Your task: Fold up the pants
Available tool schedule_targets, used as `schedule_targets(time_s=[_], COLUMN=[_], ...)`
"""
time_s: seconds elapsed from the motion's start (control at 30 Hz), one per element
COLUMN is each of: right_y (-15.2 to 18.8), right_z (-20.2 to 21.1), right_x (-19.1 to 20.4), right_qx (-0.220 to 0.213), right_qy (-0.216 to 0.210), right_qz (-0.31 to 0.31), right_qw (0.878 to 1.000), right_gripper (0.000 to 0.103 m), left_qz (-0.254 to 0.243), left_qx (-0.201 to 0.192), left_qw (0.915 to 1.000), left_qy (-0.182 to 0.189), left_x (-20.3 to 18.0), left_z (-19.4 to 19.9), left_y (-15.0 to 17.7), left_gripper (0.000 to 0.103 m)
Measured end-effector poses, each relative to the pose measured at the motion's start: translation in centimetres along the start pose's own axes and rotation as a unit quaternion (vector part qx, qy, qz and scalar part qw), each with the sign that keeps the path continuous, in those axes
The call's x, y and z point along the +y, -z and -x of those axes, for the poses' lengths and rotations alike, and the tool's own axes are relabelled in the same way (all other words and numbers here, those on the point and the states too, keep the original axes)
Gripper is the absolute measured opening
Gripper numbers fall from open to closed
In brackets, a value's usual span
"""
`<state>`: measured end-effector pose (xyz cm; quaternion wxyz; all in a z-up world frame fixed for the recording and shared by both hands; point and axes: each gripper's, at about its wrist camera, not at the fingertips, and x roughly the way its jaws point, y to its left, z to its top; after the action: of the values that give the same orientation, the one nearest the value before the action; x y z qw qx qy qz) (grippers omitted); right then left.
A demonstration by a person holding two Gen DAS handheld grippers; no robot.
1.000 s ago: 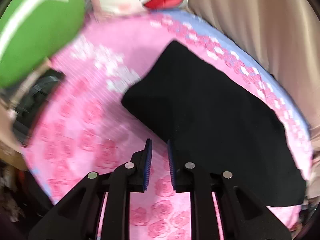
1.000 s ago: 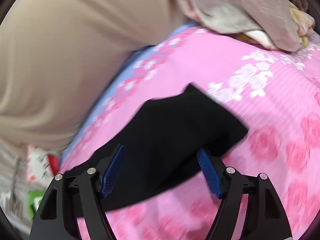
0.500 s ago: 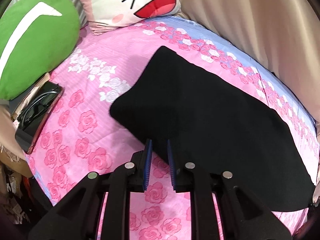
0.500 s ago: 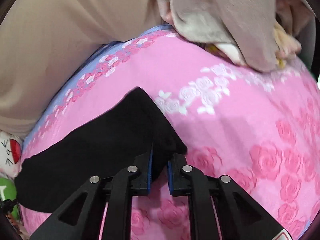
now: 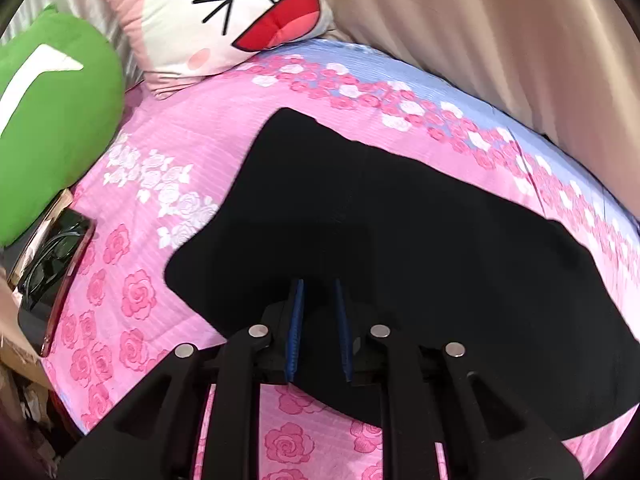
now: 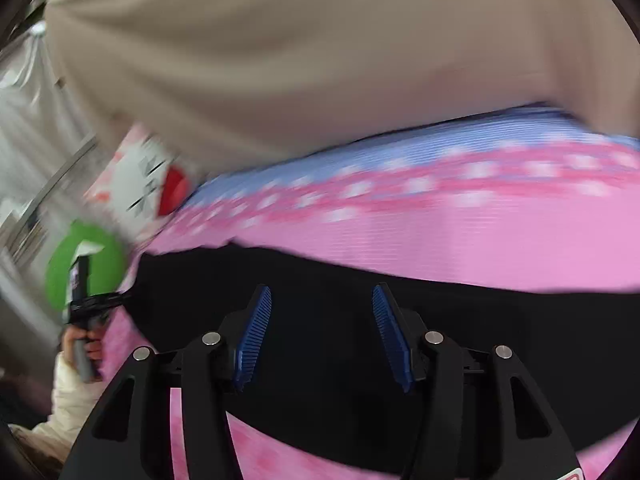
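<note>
Lying flat across the middle of both views, the black fabric pants (image 5: pixel 400 240) are spread on the pink rose-printed bedsheet (image 5: pixel 168 152), already doubled into one long dark band that runs from the centre of the left wrist frame down to its lower right. I read that as the legs laid one over the other, so a crosswise fold is probably what remains.

My left gripper (image 5: pixel 318 328) sits low at the near edge of the cloth, bottom centre of its frame. Its blue pads stand close together with only a narrow slot between them; against the dark fabric I cannot tell whether they pinch a layer or merely hover over it.

My right gripper (image 6: pixel 322 336) hangs over the pants in the lower middle of its blurred frame, its jaws opening and nothing caught between them, the pads well apart. I judge it is free to pick a new hold on the band.

At the left edge of the right wrist view, a hand in a cream sleeve (image 6: pixel 86 344) holds the other tool's handle.

Further out, the white cartoon-face cushion (image 5: pixel 224 20) and green rounded cushion (image 5: pixel 52 120) crowd the upper left, clear of the pants. A beige curtain (image 5: pixel 500 40) fills the upper right, and black sunglasses in an open case (image 5: pixel 52 264) rest at the left edge.
</note>
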<state>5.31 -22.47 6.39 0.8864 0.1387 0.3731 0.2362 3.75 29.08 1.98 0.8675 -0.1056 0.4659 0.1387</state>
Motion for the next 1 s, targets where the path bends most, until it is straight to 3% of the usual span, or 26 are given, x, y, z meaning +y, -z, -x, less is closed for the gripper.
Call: schedule_targets(time_s=[0.1, 0.2, 0.37, 0.43, 0.47, 0.5, 0.53, 0.63, 0.7, 0.8, 0.87, 0.93, 1.0], right_y=[-2.4, -4.7, -5.9, -5.3, -4.9, -4.3, -4.1, -5.4, -7.0, -7.9, -7.9, -7.9, -7.1], right_z=[-8.9, -16.2, -24.1, -24.7, -24.9, -25.2, -25.5, -25.7, -26.2, -28.9, -29.3, -25.6, -22.2], right_x=[6.2, 10.3, 11.2, 11.3, 11.8, 12.5, 13.0, 14.0, 13.4, 12.1, 11.0, 11.6, 12.6], right_qx=[0.052, 0.093, 0.165, 0.180, 0.184, 0.189, 0.186, 0.159, 0.138, 0.131, 0.144, 0.092, 0.067], right_qy=[-0.027, -0.027, 0.000, -0.003, -0.004, -0.006, 0.008, 0.031, 0.033, 0.095, 0.091, 0.072, 0.034], right_qz=[0.052, 0.083, 0.107, 0.122, 0.133, 0.150, 0.168, 0.181, 0.166, 0.167, 0.139, 0.136, 0.143], right_qw=[0.997, 0.992, 0.980, 0.976, 0.974, 0.970, 0.968, 0.970, 0.976, 0.973, 0.976, 0.984, 0.987], right_gripper=[0.053, 0.053, 0.053, 0.048, 0.037, 0.013, 0.010, 0.005, 0.003, 0.000, 0.000, 0.000, 0.001], left_qz=[-0.010, -0.017, -0.037, -0.046, -0.048, -0.049, -0.052, -0.065, -0.070, -0.074, -0.077, -0.067, -0.060], left_qx=[-0.005, -0.011, -0.021, -0.025, -0.024, -0.024, -0.026, -0.038, -0.046, -0.051, -0.055, -0.056, -0.062], left_qw=[0.9999, 0.9996, 0.9985, 0.9980, 0.9978, 0.9976, 0.9973, 0.9967, 0.9964, 0.9959, 0.9954, 0.9962, 0.9962], left_qy=[0.008, 0.022, 0.034, 0.035, 0.038, 0.042, 0.045, 0.029, 0.010, -0.004, -0.014, -0.005, 0.001], left_x=[0.1, 0.6, 0.9, 0.8, 0.8, 0.8, 0.7, 0.3, 0.0, -0.1, -0.3, 0.1, 0.3], left_z=[-0.1, -0.3, -0.5, -0.7, -0.9, -1.0, -1.2, -1.4, -1.7, -2.5, -2.5, -1.9, -1.1], left_y=[0.5, 1.0, 1.8, 2.0, 2.0, 2.0, 2.0, 1.9, 1.6, 1.2, 1.0, 0.9, 1.1], left_gripper=[0.016, 0.018, 0.019, 0.021, 0.023, 0.026, 0.029, 0.030, 0.040, 0.046, 0.046, 0.046, 0.046])
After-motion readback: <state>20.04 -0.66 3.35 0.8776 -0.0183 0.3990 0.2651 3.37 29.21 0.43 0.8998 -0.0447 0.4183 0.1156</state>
